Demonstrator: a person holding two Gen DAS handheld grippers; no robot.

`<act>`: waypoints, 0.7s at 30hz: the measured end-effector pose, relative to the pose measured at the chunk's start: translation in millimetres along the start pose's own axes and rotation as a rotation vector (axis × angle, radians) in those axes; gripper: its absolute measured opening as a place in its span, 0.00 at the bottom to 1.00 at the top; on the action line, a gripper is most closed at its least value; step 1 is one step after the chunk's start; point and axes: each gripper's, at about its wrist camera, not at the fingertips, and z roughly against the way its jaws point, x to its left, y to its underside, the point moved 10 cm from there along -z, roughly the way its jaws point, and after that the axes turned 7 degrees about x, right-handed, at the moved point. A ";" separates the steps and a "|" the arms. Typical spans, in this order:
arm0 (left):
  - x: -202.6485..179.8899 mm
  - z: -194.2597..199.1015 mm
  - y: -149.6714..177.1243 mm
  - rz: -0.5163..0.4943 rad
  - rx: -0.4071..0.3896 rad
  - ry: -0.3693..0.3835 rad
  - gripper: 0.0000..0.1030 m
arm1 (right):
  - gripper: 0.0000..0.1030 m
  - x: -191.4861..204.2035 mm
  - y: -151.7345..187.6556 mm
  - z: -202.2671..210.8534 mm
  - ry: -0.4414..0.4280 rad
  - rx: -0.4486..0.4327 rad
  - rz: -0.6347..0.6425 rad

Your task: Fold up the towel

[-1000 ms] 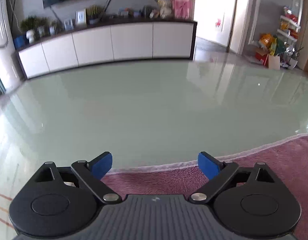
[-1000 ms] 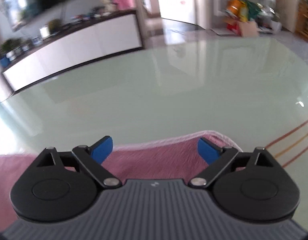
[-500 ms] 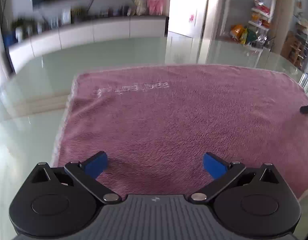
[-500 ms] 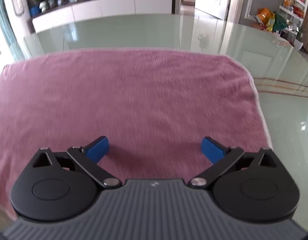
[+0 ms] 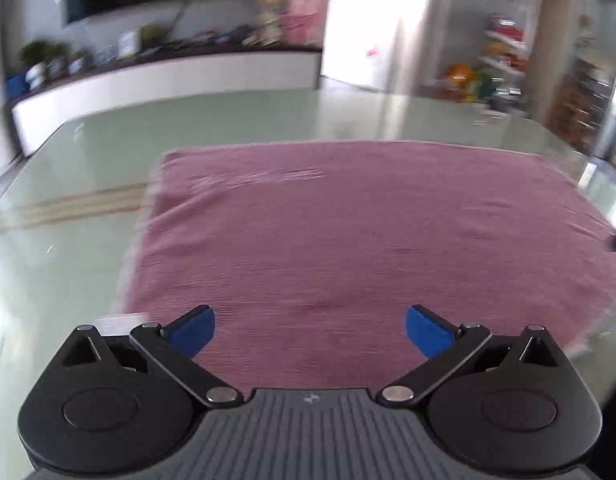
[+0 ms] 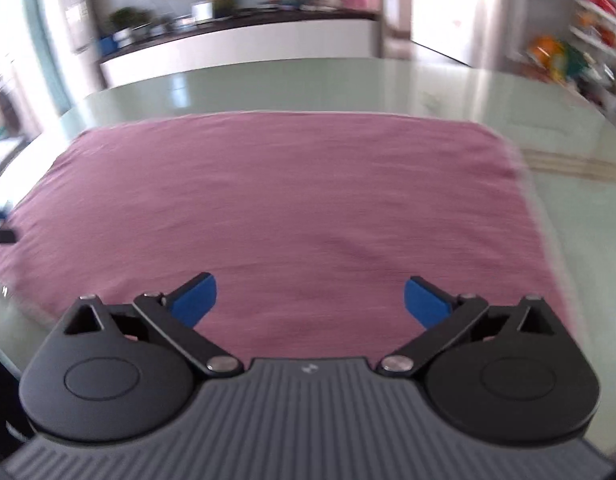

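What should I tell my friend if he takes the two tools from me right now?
Left tool: open, empty, its jaws have just been opening, above the towel's near edge.
Right tool: open, empty, also above the near edge.
Towel: pink, spread flat on the glass table.
Done: the towel lies spread out; no fold shows.
Left: grab two corners, fold it over, then fold again.

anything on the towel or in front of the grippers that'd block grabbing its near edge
Nothing visible does. The pink towel lies flat on the glass table with no object on it, and both the left gripper and right gripper are open above its near edge.
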 end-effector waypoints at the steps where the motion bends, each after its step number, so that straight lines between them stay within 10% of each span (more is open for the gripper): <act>1: -8.9 -3.6 4.6 -0.009 0.011 0.013 0.99 | 1.00 17.2 5.0 -5.9 0.005 0.013 0.032; 14: 35.3 -1.7 40.8 -0.004 -0.002 -0.097 1.00 | 1.00 -45.7 30.8 -15.7 0.092 0.084 -0.044; 21: 49.0 15.5 49.8 0.000 0.007 -0.103 1.00 | 1.00 -97.8 25.9 13.2 -0.026 -0.018 -0.263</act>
